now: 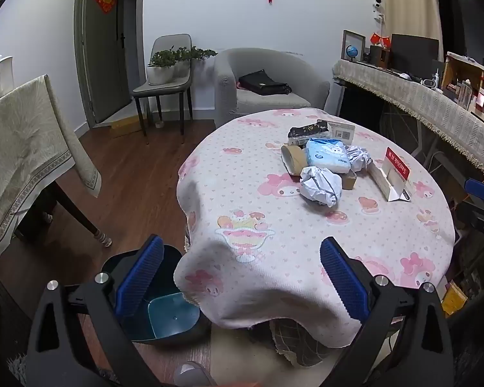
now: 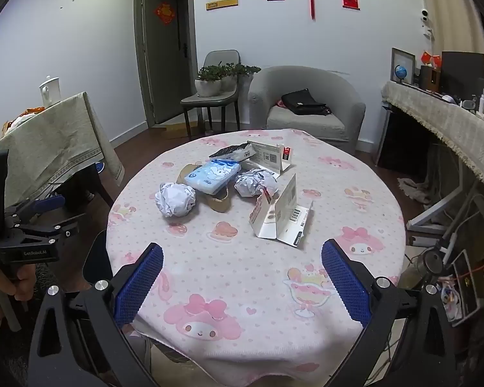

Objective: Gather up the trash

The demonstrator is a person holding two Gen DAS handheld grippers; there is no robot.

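Note:
Trash lies on the far half of a round table with a pink cartoon cloth [image 1: 274,225] [image 2: 242,242]: two crumpled paper balls [image 1: 321,186] [image 2: 176,200], a blue tissue pack [image 1: 327,155] [image 2: 213,174], a cardboard roll [image 1: 293,159], a black wrapper [image 2: 230,151] and a red-and-white card package [image 1: 395,174] [image 2: 280,216]. A dark bin with a blue inside [image 1: 167,309] stands on the floor at the table's near left. My left gripper [image 1: 242,277] is open over the table's near edge. My right gripper [image 2: 242,280] is open, short of the trash.
A table with a beige cloth [image 1: 22,148] stands to the left, and a covered counter [image 1: 419,96] runs along the right. Behind the round table are a grey armchair [image 2: 306,109] and a chair with potted plants [image 2: 213,96]. Cables and clutter [image 2: 451,258] lie on the right floor.

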